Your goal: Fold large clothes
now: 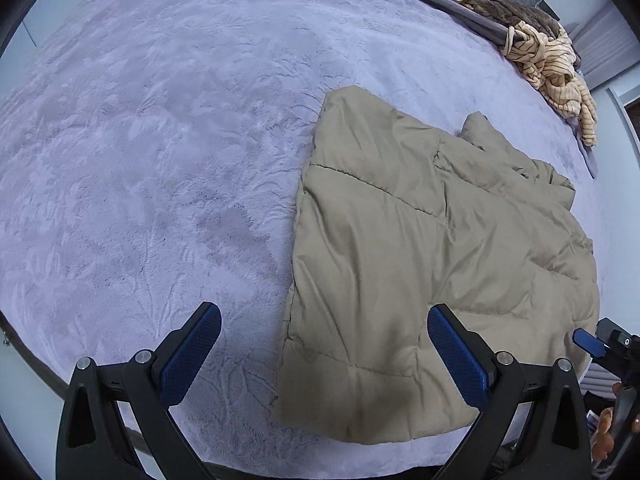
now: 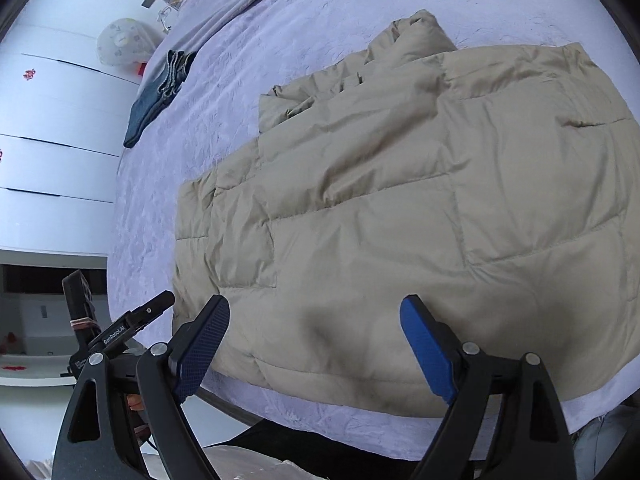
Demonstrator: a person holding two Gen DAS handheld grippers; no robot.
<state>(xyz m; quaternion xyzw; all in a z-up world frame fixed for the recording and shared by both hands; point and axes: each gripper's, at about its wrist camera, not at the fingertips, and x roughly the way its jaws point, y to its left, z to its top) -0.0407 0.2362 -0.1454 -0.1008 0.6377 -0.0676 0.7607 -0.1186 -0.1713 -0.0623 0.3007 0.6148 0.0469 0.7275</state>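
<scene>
A beige quilted puffer coat (image 1: 420,256) lies spread flat on a lavender plush bedcover (image 1: 160,140), its lower hem toward the near bed edge. My left gripper (image 1: 324,312) hangs open above the coat's near left corner, with one blue pad over the bedcover and the other over the coat. Nothing sits between its fingers. In the right wrist view the same coat (image 2: 420,200) fills the middle. My right gripper (image 2: 316,304) stands open above the coat's near hem, holding nothing. The other gripper (image 2: 132,324) shows at that view's lower left.
Folded blue jeans (image 2: 160,92) lie at the far bed edge. A striped tan garment and a patterned brown one (image 1: 552,56) are heaped at the bed's far right corner. White cabinet doors (image 2: 52,140) stand beyond the bed. A person's dark legs (image 2: 280,448) are by the near edge.
</scene>
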